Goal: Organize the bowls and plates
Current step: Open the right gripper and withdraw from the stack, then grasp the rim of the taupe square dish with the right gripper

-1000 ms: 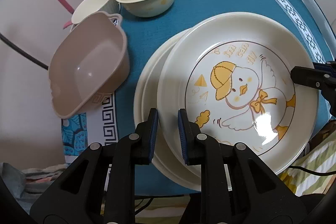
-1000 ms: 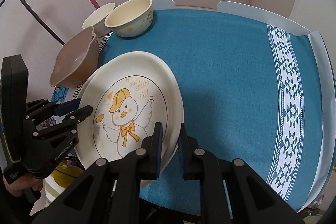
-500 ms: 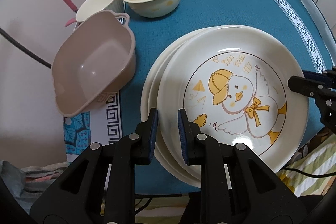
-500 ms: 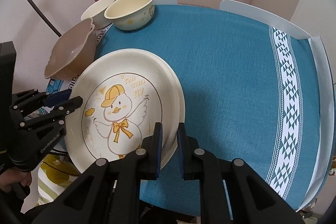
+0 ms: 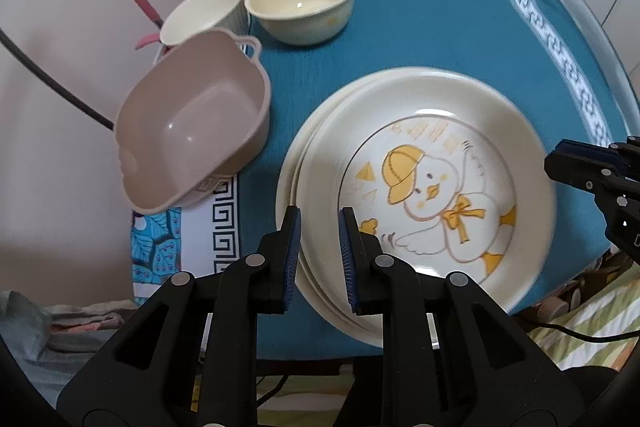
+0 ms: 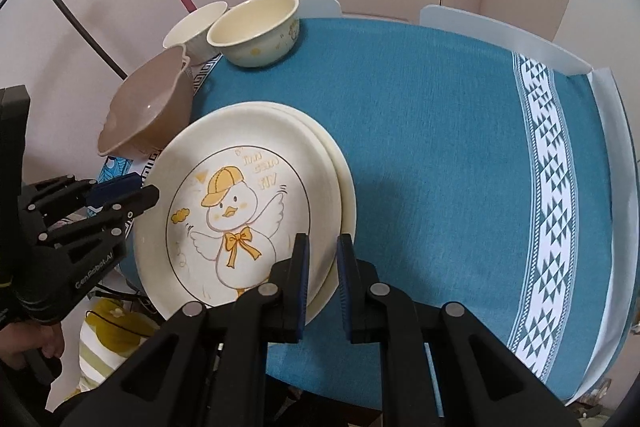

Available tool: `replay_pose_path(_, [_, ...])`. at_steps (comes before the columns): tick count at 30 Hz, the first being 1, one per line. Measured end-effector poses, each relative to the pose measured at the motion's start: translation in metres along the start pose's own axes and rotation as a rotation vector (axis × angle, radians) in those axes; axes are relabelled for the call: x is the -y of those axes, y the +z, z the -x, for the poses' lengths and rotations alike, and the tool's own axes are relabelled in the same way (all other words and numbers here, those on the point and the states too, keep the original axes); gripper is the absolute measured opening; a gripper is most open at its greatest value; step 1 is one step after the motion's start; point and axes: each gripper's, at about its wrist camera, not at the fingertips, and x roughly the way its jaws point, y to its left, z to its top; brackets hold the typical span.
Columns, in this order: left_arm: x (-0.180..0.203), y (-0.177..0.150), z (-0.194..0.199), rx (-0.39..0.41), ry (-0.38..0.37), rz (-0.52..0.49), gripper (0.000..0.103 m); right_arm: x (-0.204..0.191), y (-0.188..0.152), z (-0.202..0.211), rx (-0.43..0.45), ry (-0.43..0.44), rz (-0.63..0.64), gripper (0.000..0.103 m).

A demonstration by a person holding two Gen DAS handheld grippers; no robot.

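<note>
Cream duck plate (image 5: 432, 187) tops the plate stack (image 6: 346, 187); left gripper (image 5: 319, 253) and right gripper (image 6: 322, 279) jaws pinch its opposite rims, nearly closed.

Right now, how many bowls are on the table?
3, all at the table's far left corner: the yellow bowl, the white bowl touching its left side, and the tilted taupe bowl nearest the plates. None seems hidden.
</note>
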Motion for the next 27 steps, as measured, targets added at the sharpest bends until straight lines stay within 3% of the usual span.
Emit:
replay_pose_path(5, [-0.024, 0.004, 0.042, 0.064, -0.045, 0.107, 0.018, -0.002, 0.011, 0.038, 0.085, 0.058, 0.027, 0.013])
replay_pose_path(6, [-0.031, 0.004, 0.05, 0.079, -0.05, 0.135, 0.026, -0.003, 0.015, 0.043, 0.097, 0.076, 0.031, 0.013])
replay_pose_path(7, [-0.039, 0.004, 0.057, 0.093, -0.052, 0.161, 0.036, -0.003, 0.021, 0.051, 0.111, 0.107, 0.036, 0.013])
replay_pose_path(8, [-0.05, 0.004, 0.066, 0.114, -0.047, 0.201, 0.07, -0.005, 0.027, 0.053, 0.119, 0.127, 0.039, 0.013])
replay_pose_path(9, [-0.061, 0.003, 0.074, 0.142, -0.032, 0.239, 0.1, -0.006, 0.034, 0.058, 0.134, 0.153, 0.045, 0.023])
replay_pose_path(10, [-0.07, 0.002, 0.081, 0.174, -0.02, 0.269, 0.102, -0.008, 0.039, 0.061, 0.142, 0.164, 0.052, 0.049])
replay_pose_path(11, [-0.08, 0.001, 0.087, 0.205, -0.016, 0.296, 0.103, -0.011, 0.046, 0.063, 0.154, 0.173, 0.064, 0.069])
replay_pose_path(12, [-0.091, 0.0, 0.09, 0.216, -0.017, 0.322, 0.103, -0.016, 0.054, 0.064, 0.16, 0.182, 0.079, 0.101])
replay_pose_path(16, [-0.133, -0.001, 0.077, 0.187, 0.014, 0.412, 0.103, -0.038, 0.081, 0.058, 0.131, 0.177, 0.148, 0.103])
replay_pose_path(21, [-0.173, -0.006, 0.052, 0.161, -0.026, 0.502, 0.103, -0.071, 0.11, 0.039, 0.125, 0.153, 0.192, 0.103])
replay_pose_path(24, [-0.187, -0.01, 0.029, 0.131, -0.07, 0.542, 0.101, -0.088, 0.126, 0.014, 0.063, 0.178, 0.192, 0.103])
replay_pose_path(26, [-0.193, -0.011, 0.01, 0.1, -0.104, 0.566, 0.095, -0.1, 0.135, -0.007, 0.013, 0.191, 0.184, 0.103])
replay_pose_path(27, [-0.194, -0.012, 0.003, 0.087, -0.12, 0.573, 0.087, -0.108, 0.14, -0.02, -0.011, 0.172, 0.192, 0.103])
